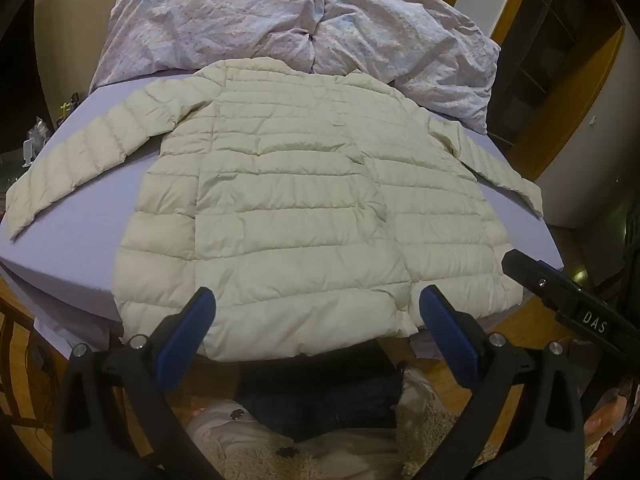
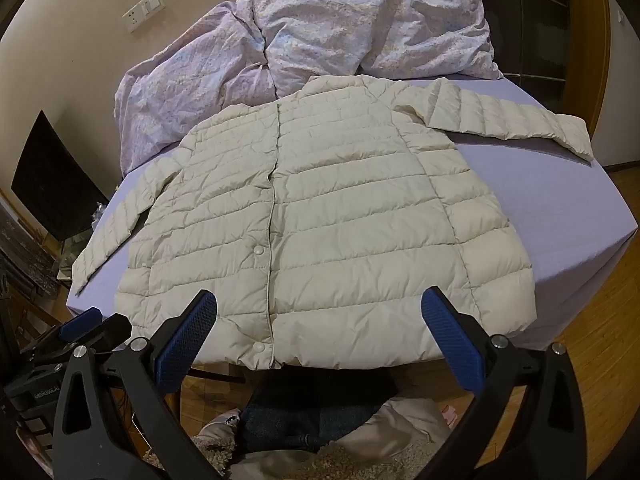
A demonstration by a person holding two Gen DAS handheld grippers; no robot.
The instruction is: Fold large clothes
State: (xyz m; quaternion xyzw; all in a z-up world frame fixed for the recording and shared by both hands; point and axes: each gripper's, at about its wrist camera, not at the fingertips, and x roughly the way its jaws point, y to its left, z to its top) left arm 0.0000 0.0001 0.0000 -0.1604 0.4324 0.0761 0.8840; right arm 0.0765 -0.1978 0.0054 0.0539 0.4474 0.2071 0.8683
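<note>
A cream quilted down jacket (image 1: 296,208) lies flat on the lavender bed, front up, snapped closed, both sleeves spread out to the sides. It also shows in the right wrist view (image 2: 332,216), its hem hanging slightly over the near bed edge. My left gripper (image 1: 318,300) is open and empty, hovering just above the jacket's hem. My right gripper (image 2: 320,304) is open and empty, also over the hem. The right gripper's black body (image 1: 568,300) shows at the right of the left wrist view; the left gripper (image 2: 80,328) shows at the lower left of the right wrist view.
A crumpled lilac duvet (image 1: 296,20) lies at the head of the bed (image 2: 600,208) beyond the jacket's collar. A dark screen (image 2: 52,180) stands left of the bed. Wooden floor (image 2: 608,320) surrounds the bed. The person's jeans and fluffy slippers (image 1: 328,400) are below.
</note>
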